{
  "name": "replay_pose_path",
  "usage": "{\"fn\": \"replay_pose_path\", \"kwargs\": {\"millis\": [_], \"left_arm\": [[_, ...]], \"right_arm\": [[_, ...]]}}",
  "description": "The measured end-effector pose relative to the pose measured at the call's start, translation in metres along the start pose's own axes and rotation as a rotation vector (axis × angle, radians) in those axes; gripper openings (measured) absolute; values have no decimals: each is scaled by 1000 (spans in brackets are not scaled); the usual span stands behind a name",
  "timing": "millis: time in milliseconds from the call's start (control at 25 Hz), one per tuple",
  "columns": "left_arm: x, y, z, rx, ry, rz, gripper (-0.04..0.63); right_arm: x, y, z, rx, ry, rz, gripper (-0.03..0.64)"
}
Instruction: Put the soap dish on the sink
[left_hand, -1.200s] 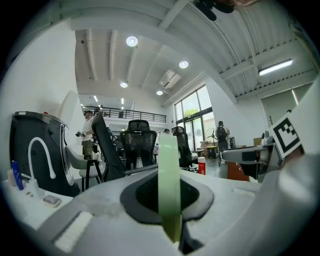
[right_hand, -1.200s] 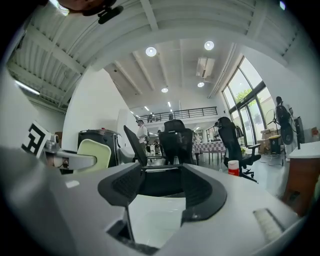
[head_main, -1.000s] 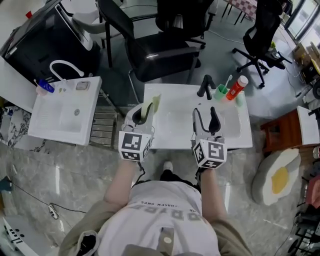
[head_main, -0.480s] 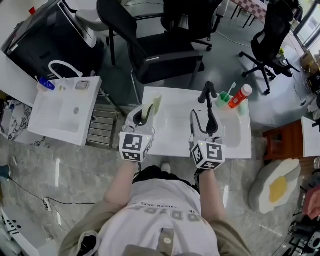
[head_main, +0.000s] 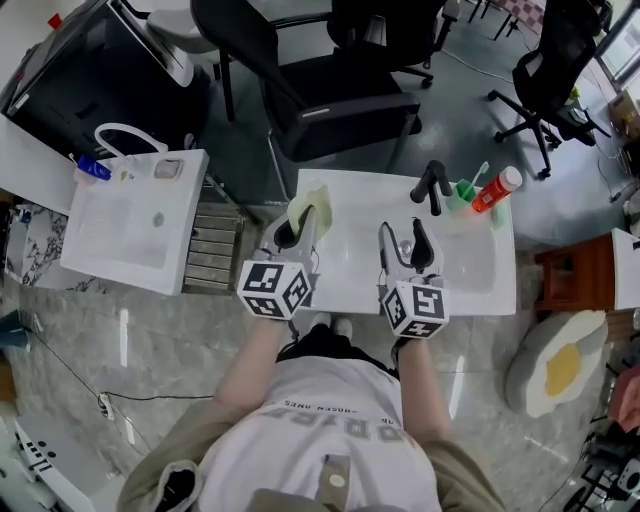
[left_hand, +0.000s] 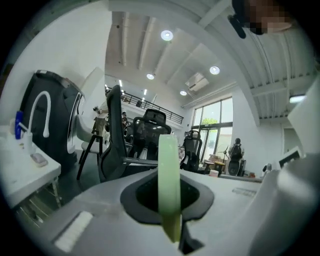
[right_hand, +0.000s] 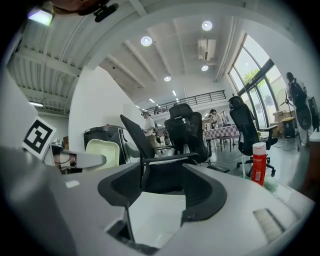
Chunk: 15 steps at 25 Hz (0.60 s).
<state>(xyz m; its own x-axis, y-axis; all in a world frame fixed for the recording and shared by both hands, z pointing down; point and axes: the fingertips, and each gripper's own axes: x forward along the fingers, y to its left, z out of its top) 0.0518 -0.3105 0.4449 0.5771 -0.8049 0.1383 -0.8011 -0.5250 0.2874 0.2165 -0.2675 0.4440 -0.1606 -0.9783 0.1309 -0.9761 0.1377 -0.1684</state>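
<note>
At far left a spare sink (head_main: 120, 235) stands on the floor, with a white tap (head_main: 125, 133) and a blue bottle (head_main: 88, 168) at its back edge. A black chair (head_main: 335, 95) stands behind the gap between it and the sink (head_main: 480, 285), which lies before the person.

The left gripper (head_main: 300, 222) is over the sink's left rear corner, jaws clamped on the soap dish (head_main: 308, 203). The pale green dish stands on edge between the pads and sticks out beyond the fingertips. The left gripper view shows it edge-on, pinched at its lower end. Whether it touches the sink I cannot tell.

Just to the right, the right gripper (head_main: 405, 240) hovers over the basin's middle. Its jaws are apart with nothing between them, only white sink surface showing through the gap.

Behind it on the back rim stands a black tap (head_main: 432, 185), then a green cup (head_main: 466, 190) with a toothbrush (head_main: 478, 172), then a red bottle (head_main: 497, 190). On the floor at far right lies an egg-shaped cushion (head_main: 555, 360).
</note>
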Motion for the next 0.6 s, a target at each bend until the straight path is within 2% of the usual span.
{"fn": "replay_pose_path", "kwargs": {"millis": [160, 280, 520, 600], "left_arm": [[4, 8, -5, -146, -4, -20, 18], [8, 11, -8, -217, -2, -37, 18], [14, -1, -12, -261, 9, -91, 18], [16, -6, -13, -266, 13, -103, 18]], "right_arm": [[11, 16, -7, 41, 21, 48, 259], [20, 30, -16, 95, 57, 140, 259], [35, 56, -45, 122, 188, 314, 249], [38, 61, -53, 167, 220, 357, 249]]}}
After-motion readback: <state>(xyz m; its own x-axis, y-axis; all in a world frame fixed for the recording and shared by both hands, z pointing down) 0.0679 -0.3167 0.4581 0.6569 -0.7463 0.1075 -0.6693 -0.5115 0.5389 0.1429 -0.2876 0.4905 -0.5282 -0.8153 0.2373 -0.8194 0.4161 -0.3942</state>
